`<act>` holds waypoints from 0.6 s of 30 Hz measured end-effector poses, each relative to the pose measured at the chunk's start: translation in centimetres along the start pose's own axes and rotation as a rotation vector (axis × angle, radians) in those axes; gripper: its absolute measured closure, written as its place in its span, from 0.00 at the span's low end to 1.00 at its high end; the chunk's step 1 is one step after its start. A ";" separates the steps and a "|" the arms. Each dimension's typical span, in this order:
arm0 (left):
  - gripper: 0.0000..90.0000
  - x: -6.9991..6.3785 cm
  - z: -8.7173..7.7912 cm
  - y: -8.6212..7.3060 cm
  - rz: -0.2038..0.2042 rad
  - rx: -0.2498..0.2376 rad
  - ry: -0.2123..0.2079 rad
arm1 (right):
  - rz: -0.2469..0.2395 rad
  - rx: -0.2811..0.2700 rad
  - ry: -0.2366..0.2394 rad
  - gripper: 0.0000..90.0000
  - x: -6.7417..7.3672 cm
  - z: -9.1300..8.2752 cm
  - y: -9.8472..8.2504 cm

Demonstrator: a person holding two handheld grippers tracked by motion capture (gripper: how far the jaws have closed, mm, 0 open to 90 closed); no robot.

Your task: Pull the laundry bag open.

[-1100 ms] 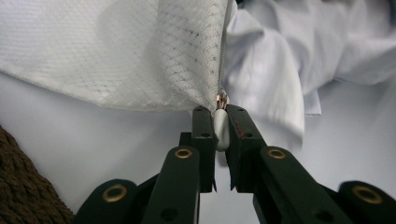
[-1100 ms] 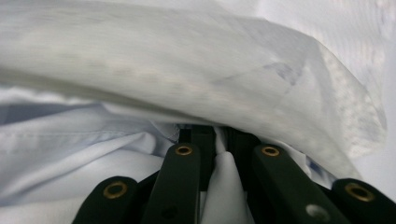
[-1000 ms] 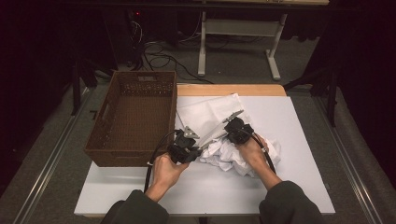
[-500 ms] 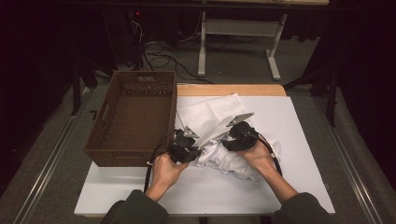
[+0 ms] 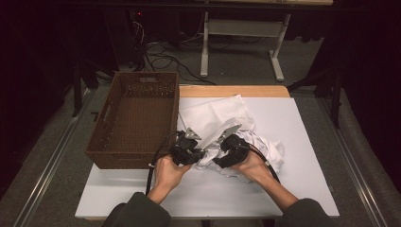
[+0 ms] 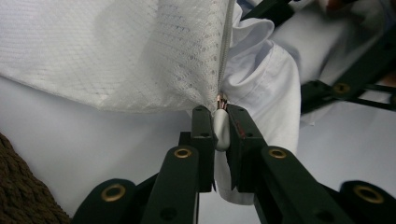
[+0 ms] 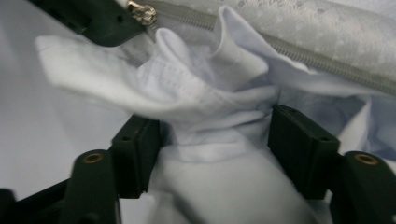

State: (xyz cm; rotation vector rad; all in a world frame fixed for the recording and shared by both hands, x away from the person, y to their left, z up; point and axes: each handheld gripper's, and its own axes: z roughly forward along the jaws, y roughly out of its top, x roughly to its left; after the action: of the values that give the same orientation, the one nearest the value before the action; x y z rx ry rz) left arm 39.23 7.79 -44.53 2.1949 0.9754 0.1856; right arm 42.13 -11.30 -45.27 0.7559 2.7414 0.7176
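- Now the right tool point(image 5: 226, 150) has just been opening: a second ago its jaws pinched the white shirt point(image 5: 257, 146), and here they stand wide, with a bunched fold of that shirt point(image 7: 205, 116) loose between them and, as far as the close view lets me judge, neither pad pressing on it.
- That hand has also slid a little away from the basket point(image 5: 135, 120), toward the person's right, while the heap of cloth lies much as it did.
- The left tool point(image 5: 188, 150) is unchanged: jaws narrow, clamped on the zipper pull point(image 6: 221, 128) of the mesh laundry bag point(image 6: 116, 51), holding the bag's mouth just beside the basket's near right corner.
- The shirt sits on the table point(image 5: 189, 198) to the right of the basket, partly under and against the mesh bag point(image 5: 213, 116), its collar end spilling out near the zipper.
- My reading is that the shirt is being fed into the bag in handfuls, and this release ends one push.
- The work looks partway through: much of the shirt lies outside the bag, on the side away from the basket.
- Next, the right tool probably needs a fresh grip farther along the cloth; the left hold should stay firm so the opening does not sag shut.
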 end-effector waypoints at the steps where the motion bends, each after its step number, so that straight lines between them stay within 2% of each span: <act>1: 0.91 0.0 0.0 0.0 0.002 0.001 0.001 | -0.004 0.003 -0.007 0.56 0.0 0.1 0.1; 3: 0.91 -0.1 0.0 0.0 0.004 0.003 -0.002 | -0.011 -0.012 -0.005 0.76 -0.2 0.3 0.3; 5: 0.91 -0.1 -0.1 0.0 0.002 -0.003 -0.008 | 0.005 -0.031 0.018 0.89 -0.5 0.2 0.4; 6: 0.91 -0.1 -0.1 0.0 0.000 -0.005 -0.010 | 0.028 -0.028 0.034 0.92 -0.8 0.2 0.5; 9: 0.91 -0.1 -0.2 0.0 0.003 -0.012 -0.010 | 0.040 -0.017 0.034 0.97 -1.6 0.2 1.0; 13: 0.91 -0.2 -0.2 0.0 0.010 -0.009 -0.003 | 0.086 -0.025 -0.021 0.98 -2.8 0.3 1.5; 16: 0.91 -0.4 -0.4 0.0 0.010 -0.018 0.003 | 0.113 0.024 -0.092 0.98 -3.3 1.3 1.7; 18: 0.91 -0.3 -0.4 0.0 0.008 -0.019 0.002 | 0.138 0.049 -0.112 0.98 -4.0 1.9 1.8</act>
State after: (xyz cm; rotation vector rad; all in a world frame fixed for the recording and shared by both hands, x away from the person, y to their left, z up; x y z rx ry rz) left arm 38.84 7.81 -44.16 2.1824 0.9620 0.1994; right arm 46.95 -11.28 -45.72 0.9731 2.6353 0.6159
